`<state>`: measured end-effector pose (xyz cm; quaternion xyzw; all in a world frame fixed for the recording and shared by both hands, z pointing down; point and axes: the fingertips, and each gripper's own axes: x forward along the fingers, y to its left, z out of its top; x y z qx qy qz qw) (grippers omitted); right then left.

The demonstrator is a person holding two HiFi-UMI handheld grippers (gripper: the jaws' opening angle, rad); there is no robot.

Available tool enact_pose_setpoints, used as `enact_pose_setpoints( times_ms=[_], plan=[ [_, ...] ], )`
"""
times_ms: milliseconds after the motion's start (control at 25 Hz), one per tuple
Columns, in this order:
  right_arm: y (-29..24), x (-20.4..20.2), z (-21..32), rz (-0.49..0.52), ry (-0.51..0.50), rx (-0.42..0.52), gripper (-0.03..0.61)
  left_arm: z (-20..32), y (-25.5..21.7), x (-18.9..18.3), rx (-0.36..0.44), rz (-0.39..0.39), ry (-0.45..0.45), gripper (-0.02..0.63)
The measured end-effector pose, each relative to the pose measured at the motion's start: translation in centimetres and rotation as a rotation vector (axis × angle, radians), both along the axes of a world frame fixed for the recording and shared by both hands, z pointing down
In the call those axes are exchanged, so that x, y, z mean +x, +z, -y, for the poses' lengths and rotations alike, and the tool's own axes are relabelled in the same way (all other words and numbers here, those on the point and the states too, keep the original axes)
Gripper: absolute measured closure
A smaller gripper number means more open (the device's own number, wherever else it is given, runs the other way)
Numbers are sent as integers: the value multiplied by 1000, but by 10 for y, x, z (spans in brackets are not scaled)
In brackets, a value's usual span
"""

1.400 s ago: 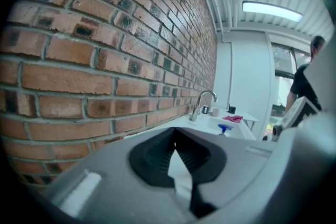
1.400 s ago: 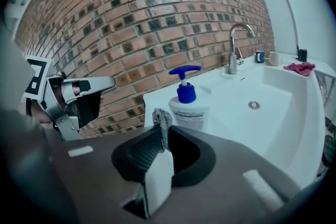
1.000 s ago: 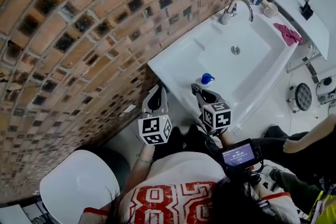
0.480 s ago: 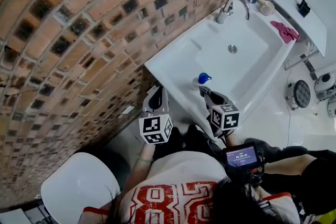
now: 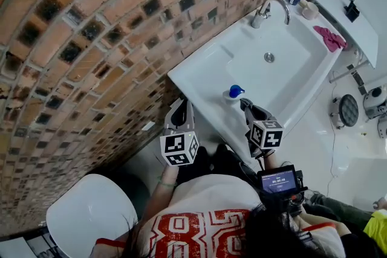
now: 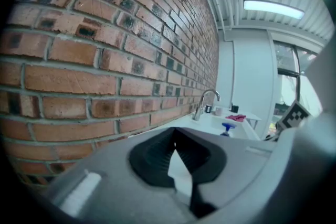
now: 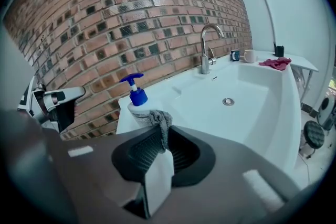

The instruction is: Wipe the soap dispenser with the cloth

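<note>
Grey cloth, clamped in right gripper, sits at the soap dispenser: wiping apparently starting, next a rub round its body; left gripper closed, empty.

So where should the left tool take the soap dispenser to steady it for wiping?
Probably the narrow blue collar of the soap dispenser, the left tool coming from the brick wall side. It stands upright on the sink corner, and the right tool holds the cloth close to its body, leaving the neck free.
</note>
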<state>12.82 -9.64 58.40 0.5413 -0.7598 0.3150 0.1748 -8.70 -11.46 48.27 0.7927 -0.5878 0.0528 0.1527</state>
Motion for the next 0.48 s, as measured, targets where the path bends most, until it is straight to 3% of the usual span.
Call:
enact_pose_setpoints(
  times_ms=[240, 480],
  plan=[
    [-4, -14, -9, 23, -26, 0, 532, -1, 1, -3, -1, 4, -17, 611],
    [4, -64, -10, 8, -191, -10, 532, -2, 1, 1, -3, 8, -8, 611]
  ],
)
